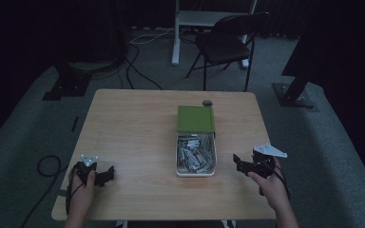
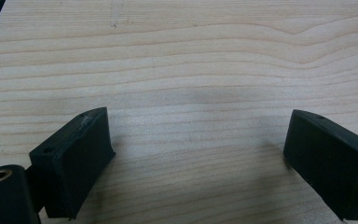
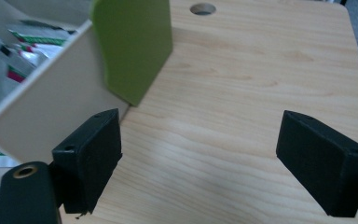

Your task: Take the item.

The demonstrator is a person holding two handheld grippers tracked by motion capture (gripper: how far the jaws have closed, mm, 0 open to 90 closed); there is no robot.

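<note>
Left gripper view looks down on the left gripper (image 2: 196, 158) with its two black jaws spread wide and nothing between them but bare wood of the table (image 2: 191, 60), over which it hangs low. Right gripper view has the right gripper (image 3: 198, 163) spread just as wide and also holding nothing; one of its fingers (image 3: 91, 151) sits just beside the cream side wall of the box (image 3: 51, 116), though whether it touches that wall cannot be told. Inside the box lie many small packets (image 3: 9, 42), white with red and green print, and its green lid (image 3: 133, 42) stands raised at the far end. Beyond the lid a round hole (image 3: 203, 8) is cut in the tabletop. From the high view, the left gripper (image 1: 105, 175) is near the table's near left corner, well apart from the box (image 1: 196, 172), which stands right of centre with its lid (image 1: 196, 118) lying open toward the far edge. The right gripper (image 1: 241, 162) is near the box's right wall, jaws pointing toward it. A black folding chair (image 1: 228, 42) stands on the grey carpet past the table.
</note>
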